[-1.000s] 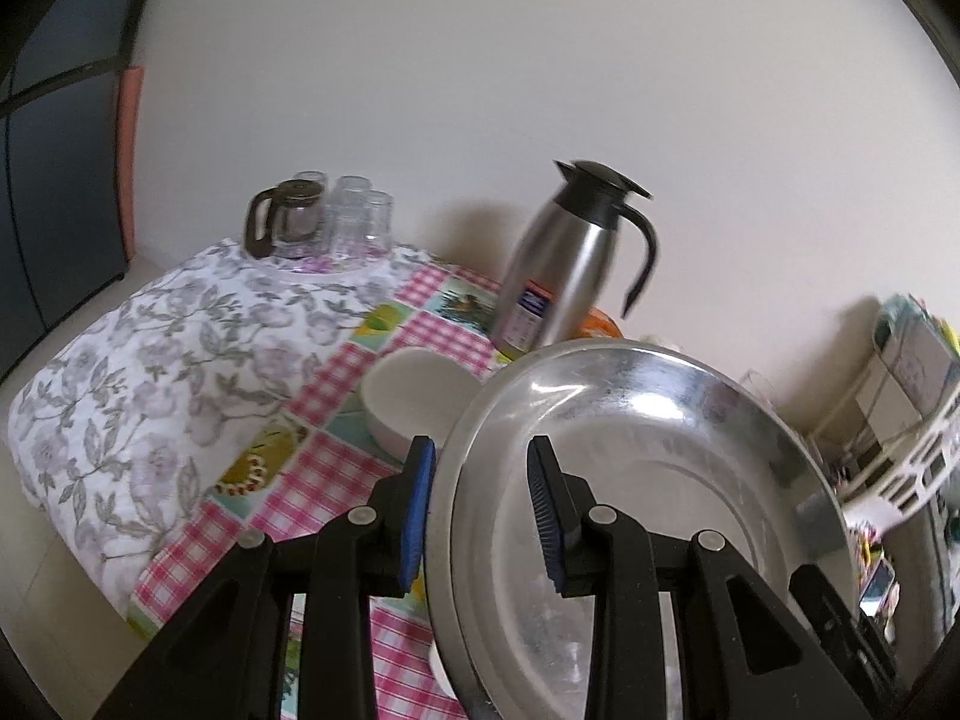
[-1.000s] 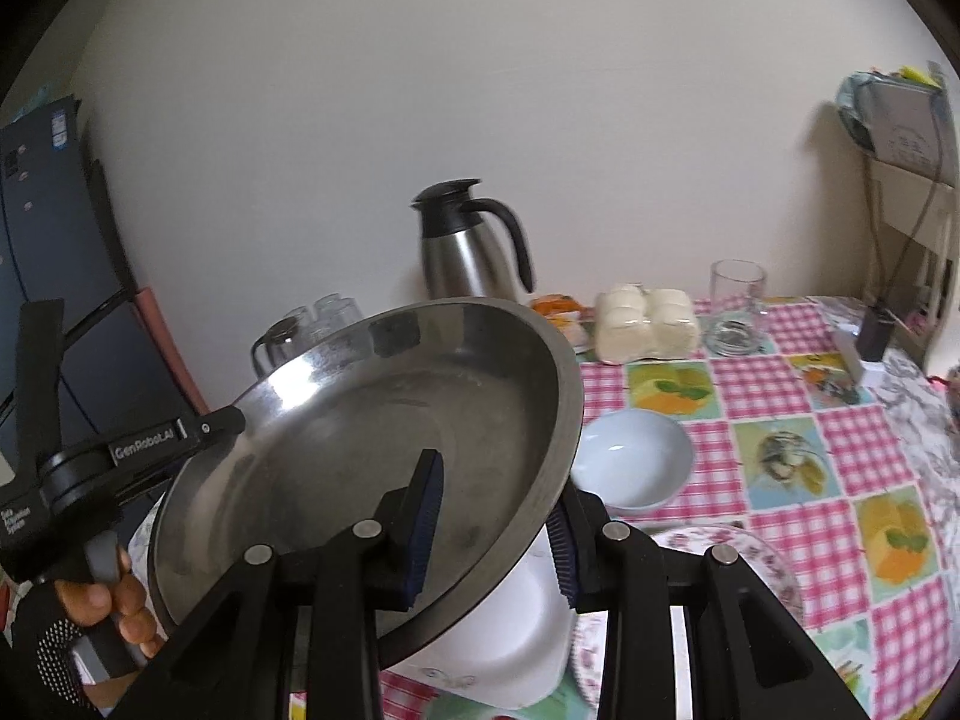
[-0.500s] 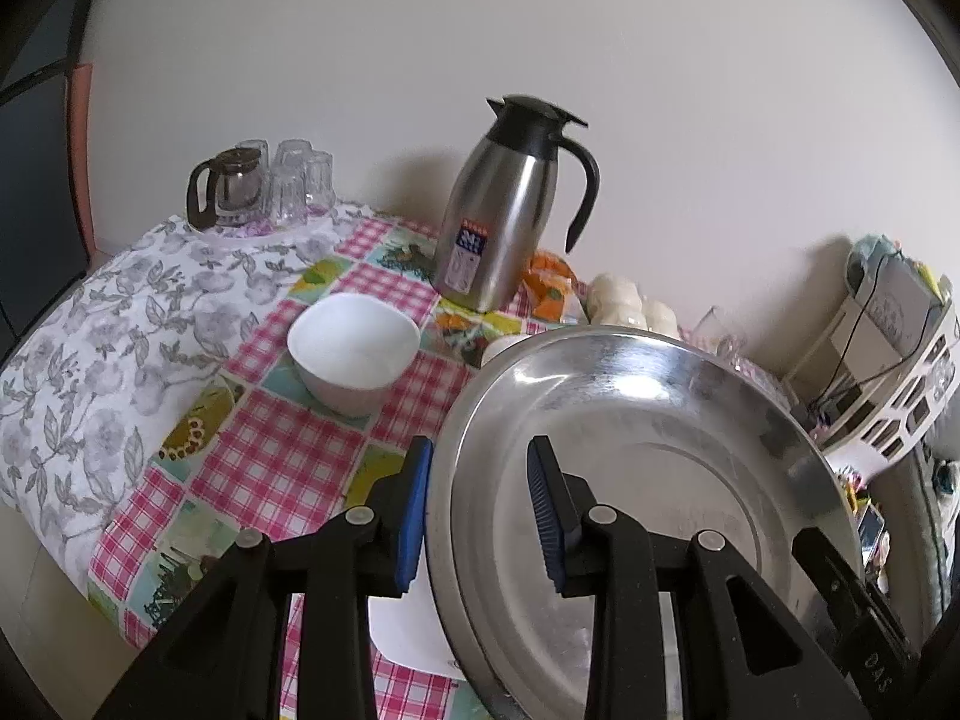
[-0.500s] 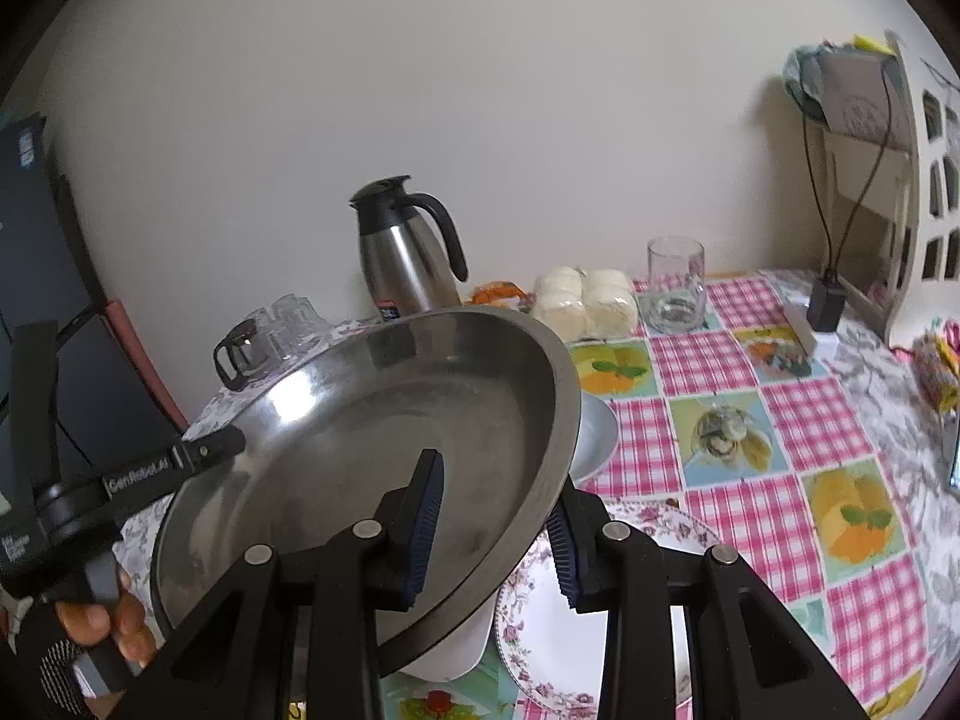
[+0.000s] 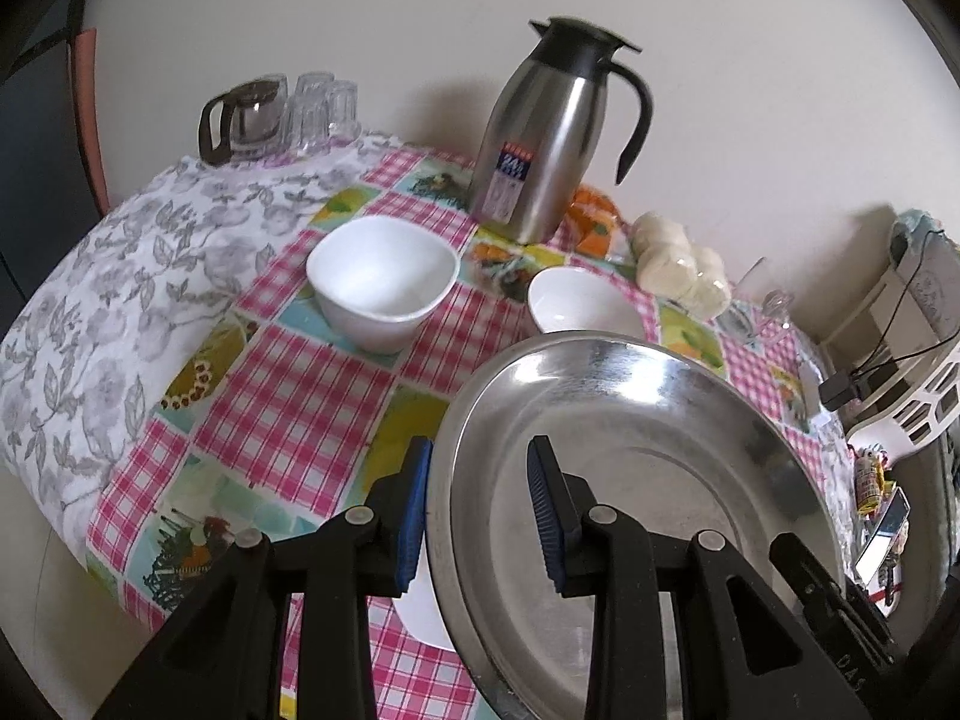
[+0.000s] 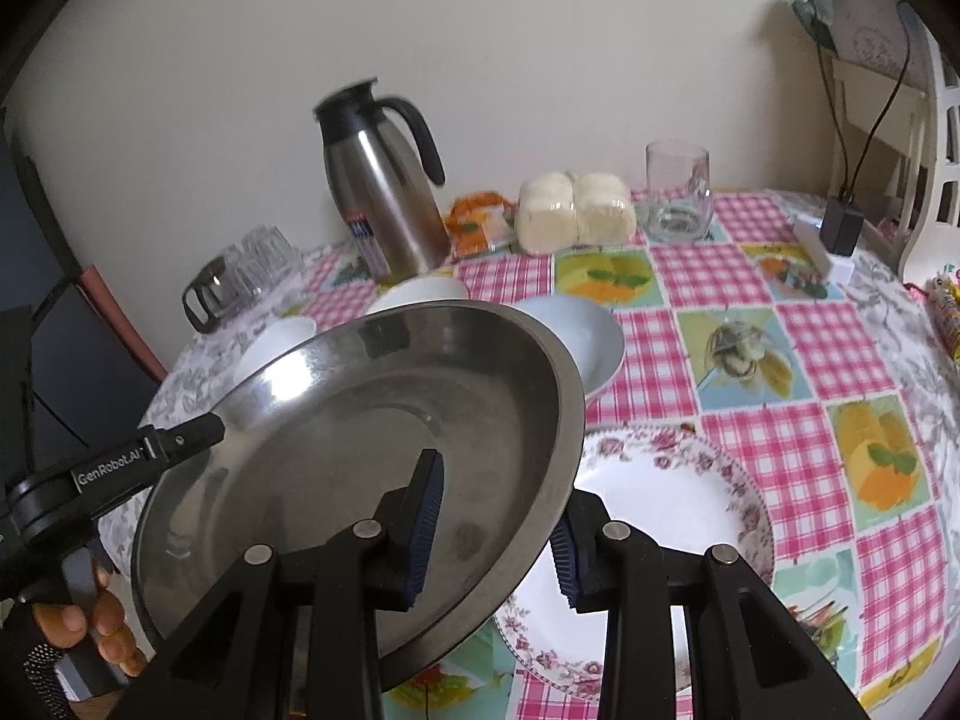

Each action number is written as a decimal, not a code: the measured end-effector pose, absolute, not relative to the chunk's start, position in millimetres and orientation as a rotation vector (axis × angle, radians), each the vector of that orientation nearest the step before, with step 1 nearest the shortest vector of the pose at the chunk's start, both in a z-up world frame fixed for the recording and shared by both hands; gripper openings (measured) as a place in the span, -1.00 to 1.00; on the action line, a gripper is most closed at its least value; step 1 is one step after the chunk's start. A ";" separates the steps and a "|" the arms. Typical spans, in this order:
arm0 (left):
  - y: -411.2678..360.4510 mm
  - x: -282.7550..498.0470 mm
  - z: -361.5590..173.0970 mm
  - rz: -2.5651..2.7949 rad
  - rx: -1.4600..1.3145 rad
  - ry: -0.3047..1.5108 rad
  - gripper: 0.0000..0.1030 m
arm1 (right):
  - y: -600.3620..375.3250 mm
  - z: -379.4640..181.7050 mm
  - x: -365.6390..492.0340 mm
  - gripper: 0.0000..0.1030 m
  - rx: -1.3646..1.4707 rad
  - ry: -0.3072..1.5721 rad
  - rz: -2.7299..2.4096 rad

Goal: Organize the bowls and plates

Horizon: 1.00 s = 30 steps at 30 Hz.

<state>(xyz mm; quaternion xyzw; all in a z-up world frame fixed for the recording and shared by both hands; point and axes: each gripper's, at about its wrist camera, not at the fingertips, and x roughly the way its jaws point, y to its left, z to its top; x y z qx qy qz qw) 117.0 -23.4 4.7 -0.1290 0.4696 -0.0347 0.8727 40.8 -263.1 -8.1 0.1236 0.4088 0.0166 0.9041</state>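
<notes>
Both grippers have their jaws clamped on opposite edges of one steel plate (image 6: 360,450): the left gripper (image 5: 480,510) pinches its left rim at lower centre of its frame, and the right gripper (image 6: 498,531) pinches its right rim (one blue pad inside the dish, the other beneath). The plate hangs tilted above the table (image 6: 780,360). Under it, lower right in the right wrist frame, lies a floral plate (image 6: 672,492). Beyond, a white bowl (image 5: 384,279) sits left of centre, a second bowl (image 5: 582,306) just past the steel rim, and a thermos jug (image 5: 552,126) stands at upper centre.
</notes>
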 end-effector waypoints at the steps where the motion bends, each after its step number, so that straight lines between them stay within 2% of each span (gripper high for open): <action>1: -22.6 118.3 2.5 -0.070 -0.271 0.990 -0.37 | -262.3 -11.5 42.7 -0.31 0.256 0.857 0.034; 13: -14.1 130.5 -21.9 -0.021 -0.280 1.080 -0.37 | -251.1 -50.5 60.0 -0.31 0.243 0.985 0.042; 30: -7.1 139.6 -44.1 0.036 -0.262 1.157 -0.34 | -235.5 -68.7 69.3 -0.26 0.206 1.072 0.055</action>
